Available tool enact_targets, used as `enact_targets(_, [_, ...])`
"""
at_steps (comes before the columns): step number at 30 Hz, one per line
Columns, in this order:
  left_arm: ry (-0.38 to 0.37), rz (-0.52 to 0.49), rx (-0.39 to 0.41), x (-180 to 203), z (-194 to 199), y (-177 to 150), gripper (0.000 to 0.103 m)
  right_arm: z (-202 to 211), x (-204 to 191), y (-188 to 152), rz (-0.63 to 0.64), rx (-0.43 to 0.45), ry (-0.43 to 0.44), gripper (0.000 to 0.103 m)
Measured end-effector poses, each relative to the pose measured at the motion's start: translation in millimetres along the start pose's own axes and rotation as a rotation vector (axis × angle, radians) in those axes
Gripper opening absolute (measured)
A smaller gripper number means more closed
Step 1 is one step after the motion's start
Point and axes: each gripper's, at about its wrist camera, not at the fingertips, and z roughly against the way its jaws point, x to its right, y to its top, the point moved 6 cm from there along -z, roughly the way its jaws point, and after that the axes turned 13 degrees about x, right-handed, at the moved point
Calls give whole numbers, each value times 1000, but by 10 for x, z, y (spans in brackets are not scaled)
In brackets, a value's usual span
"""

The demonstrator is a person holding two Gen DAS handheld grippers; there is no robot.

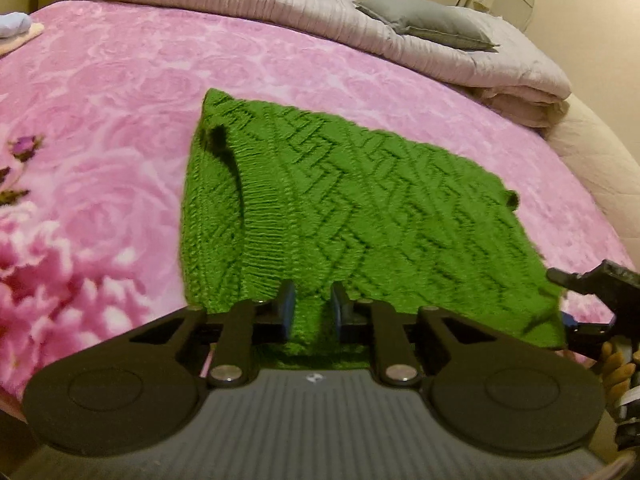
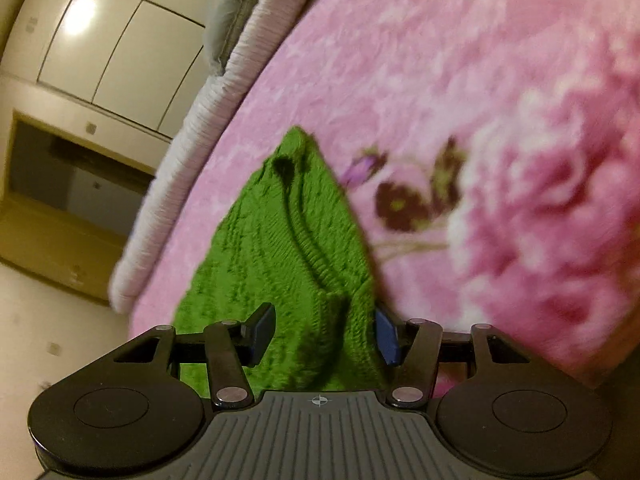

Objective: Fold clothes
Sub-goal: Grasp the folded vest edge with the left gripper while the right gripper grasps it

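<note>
Two grippers hold the near edge of a green cable-knit sweater (image 1: 320,200) that lies spread on a pink rose-print blanket (image 1: 120,120). Nearest, the left gripper (image 1: 313,308) has its blue-padded jaws drawn close on a bunched fold of the hem. The right gripper (image 2: 324,334) stands wider, its jaws pressed against a thicker gather of the same knit; it also shows at the right edge of the left wrist view. Beyond them the sweater stretches away across the blanket, its far corner narrow, a dark opening near that end. Farther back a folded pale quilt (image 1: 280,4) lies along the bed's edge with a grey pillow (image 1: 432,20) on it, and white cabinet doors (image 2: 120,32) behind
</note>
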Motion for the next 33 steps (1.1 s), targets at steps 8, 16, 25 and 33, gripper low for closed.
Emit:
enact_targets(8, [-46,64,12,-130,-11,-6,11,-48,-18,-46,-20,-13,10,52])
enact_targets(16, [-73,110,18,-182,80,71,11,43,195,108,-179,10,-10,43])
enact_targets(25, [-125,146,5,-204,95,21,11,-91,116,-27,-79,-4,32,26])
enact_targets(33, [-84,162,-20,-310,63,-16,3,-156,-377,-111,300,-10,-218,17])
